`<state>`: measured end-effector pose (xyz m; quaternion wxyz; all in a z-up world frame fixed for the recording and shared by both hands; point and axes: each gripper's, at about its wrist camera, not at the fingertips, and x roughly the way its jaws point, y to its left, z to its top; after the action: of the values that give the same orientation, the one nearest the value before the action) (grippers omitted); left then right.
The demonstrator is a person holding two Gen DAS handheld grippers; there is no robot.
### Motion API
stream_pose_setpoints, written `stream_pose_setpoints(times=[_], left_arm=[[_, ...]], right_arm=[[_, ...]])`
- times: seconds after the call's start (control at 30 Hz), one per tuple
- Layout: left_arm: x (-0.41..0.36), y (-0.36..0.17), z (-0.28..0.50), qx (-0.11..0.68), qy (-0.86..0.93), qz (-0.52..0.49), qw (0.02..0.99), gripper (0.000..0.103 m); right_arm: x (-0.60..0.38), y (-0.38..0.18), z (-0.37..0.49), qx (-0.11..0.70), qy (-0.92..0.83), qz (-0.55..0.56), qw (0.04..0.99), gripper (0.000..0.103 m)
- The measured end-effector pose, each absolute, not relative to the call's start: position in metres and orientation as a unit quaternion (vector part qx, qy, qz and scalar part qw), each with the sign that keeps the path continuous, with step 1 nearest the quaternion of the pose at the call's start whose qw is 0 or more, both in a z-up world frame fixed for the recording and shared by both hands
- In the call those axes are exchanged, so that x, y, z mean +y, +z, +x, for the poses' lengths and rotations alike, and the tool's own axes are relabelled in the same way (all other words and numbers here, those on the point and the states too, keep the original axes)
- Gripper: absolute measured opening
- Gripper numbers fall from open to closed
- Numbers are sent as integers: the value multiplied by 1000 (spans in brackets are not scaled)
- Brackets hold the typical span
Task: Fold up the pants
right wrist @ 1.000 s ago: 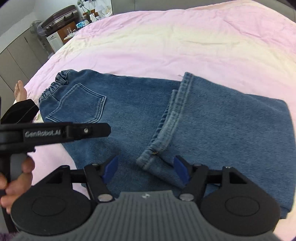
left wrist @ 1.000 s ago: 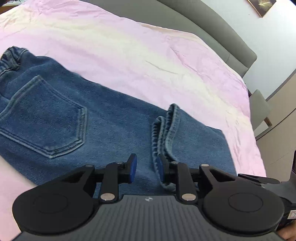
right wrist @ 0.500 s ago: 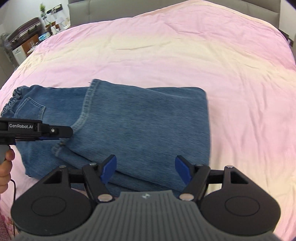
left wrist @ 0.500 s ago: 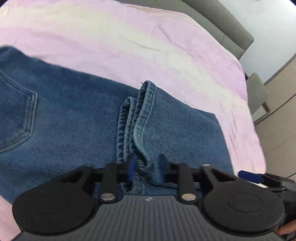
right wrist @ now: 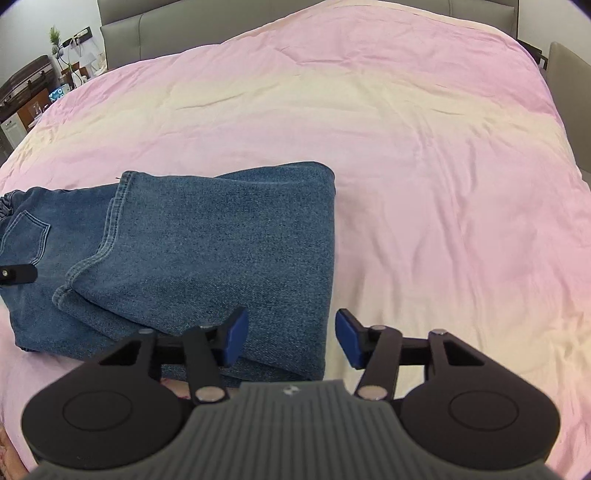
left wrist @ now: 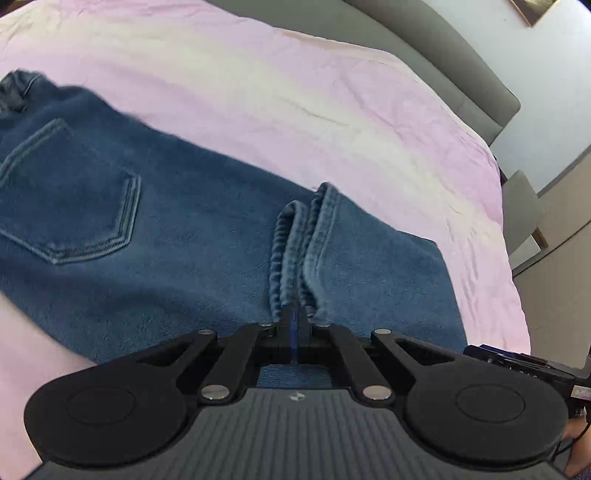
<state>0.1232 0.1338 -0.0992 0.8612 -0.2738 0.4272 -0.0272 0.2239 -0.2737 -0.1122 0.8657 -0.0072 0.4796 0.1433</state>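
A wide bed [right wrist: 406, 147] with a pink sheet fills the room, grey headboard [right wrist: 258, 14] behind, a cluttered sideboard [right wrist: 26, 96] off to one corner. Blue jeans [right wrist: 207, 251] lie on the sheet near its front edge, legs folded back over the seat. The left gripper [left wrist: 294, 325] has its jaws pressed together at the leg hems [left wrist: 303, 243]; whether cloth is pinched is hidden. The right gripper [right wrist: 290, 338] hovers with jaws spread over the fold's corner. The waistband [left wrist: 14, 88] is blurred.
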Motion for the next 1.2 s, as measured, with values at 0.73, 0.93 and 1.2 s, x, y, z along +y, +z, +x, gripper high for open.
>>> stream_pose_setpoints(times=[0.73,0.93,1.2], left_arm=[[111,-138,181,496,-58,-291,816,33],[102,-114,162,455,-37,-279,845,14],[103,-80,128,434,-34,-255,863,13]], right_arm=[[-257,-120,224,475,169,-8,864,50],[-259,-121,226,478,163,0,863,51],[-268,-102,220,470,178,4,864,35]])
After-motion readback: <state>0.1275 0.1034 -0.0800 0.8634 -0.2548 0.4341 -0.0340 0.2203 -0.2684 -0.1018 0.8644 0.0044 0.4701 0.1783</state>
